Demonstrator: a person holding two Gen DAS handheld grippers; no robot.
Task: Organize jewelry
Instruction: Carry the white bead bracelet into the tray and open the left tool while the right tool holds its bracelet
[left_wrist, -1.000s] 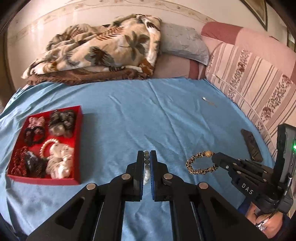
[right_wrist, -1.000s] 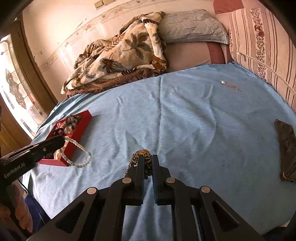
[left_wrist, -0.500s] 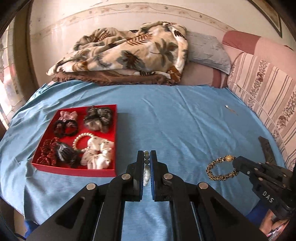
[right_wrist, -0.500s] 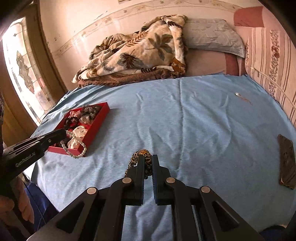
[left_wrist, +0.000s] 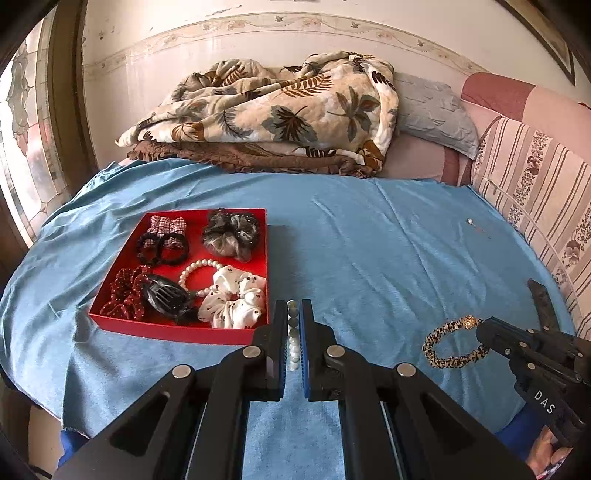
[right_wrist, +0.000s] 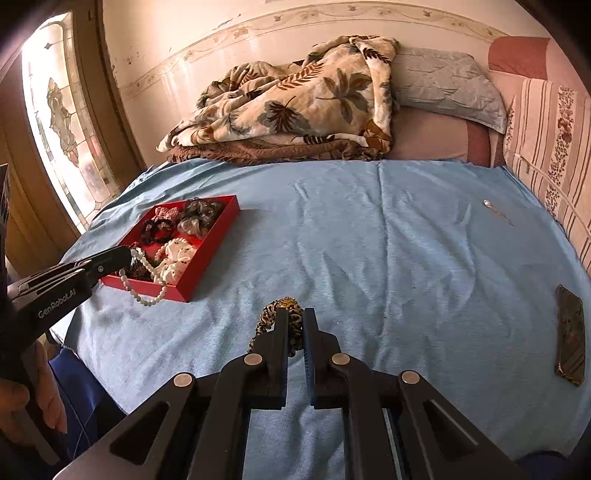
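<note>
A pearl strand (right_wrist: 146, 282) is pinched by the left gripper (left_wrist: 294, 314) just beside the tray (left_wrist: 166, 330); a leopard bracelet (left_wrist: 452, 345) is pinched by the right gripper (right_wrist: 294, 321), well right of it

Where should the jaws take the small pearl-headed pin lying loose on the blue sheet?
Probably at the round head of the pin, coming straight down from above. It lies flat on the blue sheet with its thin stem trailing toward the striped cushion, so the head is likely the only part raised enough to pinch.
</note>
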